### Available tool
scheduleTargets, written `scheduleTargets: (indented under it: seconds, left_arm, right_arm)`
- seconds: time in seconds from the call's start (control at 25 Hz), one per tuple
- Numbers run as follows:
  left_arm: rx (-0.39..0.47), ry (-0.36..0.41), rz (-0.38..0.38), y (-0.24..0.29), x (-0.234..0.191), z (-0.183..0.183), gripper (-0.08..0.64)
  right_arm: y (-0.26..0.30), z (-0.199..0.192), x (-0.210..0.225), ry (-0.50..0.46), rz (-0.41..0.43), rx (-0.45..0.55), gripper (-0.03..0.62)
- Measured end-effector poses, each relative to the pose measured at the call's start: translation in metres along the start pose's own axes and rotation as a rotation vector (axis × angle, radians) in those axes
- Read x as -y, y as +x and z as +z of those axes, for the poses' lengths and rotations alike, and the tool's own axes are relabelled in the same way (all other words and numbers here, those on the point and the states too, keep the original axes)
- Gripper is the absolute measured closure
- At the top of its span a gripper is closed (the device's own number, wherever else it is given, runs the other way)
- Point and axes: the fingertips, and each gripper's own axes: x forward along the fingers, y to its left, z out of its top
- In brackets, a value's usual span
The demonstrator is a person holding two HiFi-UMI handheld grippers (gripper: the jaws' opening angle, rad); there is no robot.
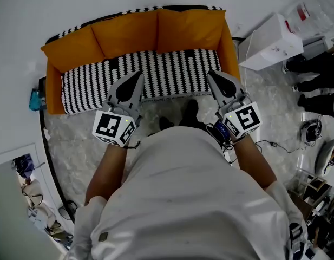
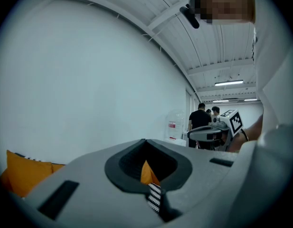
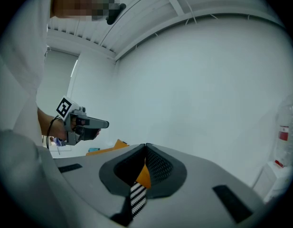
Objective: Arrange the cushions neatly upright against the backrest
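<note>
Three orange cushions stand upright in a row against the sofa's backrest: left point(image 1: 74, 47), middle point(image 1: 126, 34), right point(image 1: 188, 28). The seat point(image 1: 156, 69) is black-and-white striped. My left gripper point(image 1: 138, 76) hovers over the seat's front edge left of centre, jaws shut and empty. My right gripper point(image 1: 211, 76) hangs level with it at the seat's right, also shut on nothing. In the left gripper view the jaws point(image 2: 146, 140) meet, with a sliver of orange and stripes behind them. The right gripper view shows the same closed jaws point(image 3: 146, 146).
A white box point(image 1: 272, 42) stands right of the sofa, with standing people point(image 1: 318, 85) and cables beyond it. A blue object point(image 1: 35, 99) sits by the sofa's left arm. My feet point(image 1: 191, 110) are on marbled floor just before the seat.
</note>
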Motion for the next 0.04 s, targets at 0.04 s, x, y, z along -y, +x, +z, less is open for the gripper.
scheduleTargets:
  seconds: [0.04]
  left_arm:
    - [0.001,0.001,-0.001,0.0005,0.0002,0.0008,0.551]
  right_arm:
    - [0.0002,0.0011,-0.0002,-0.002,0.002,0.003,0.566]
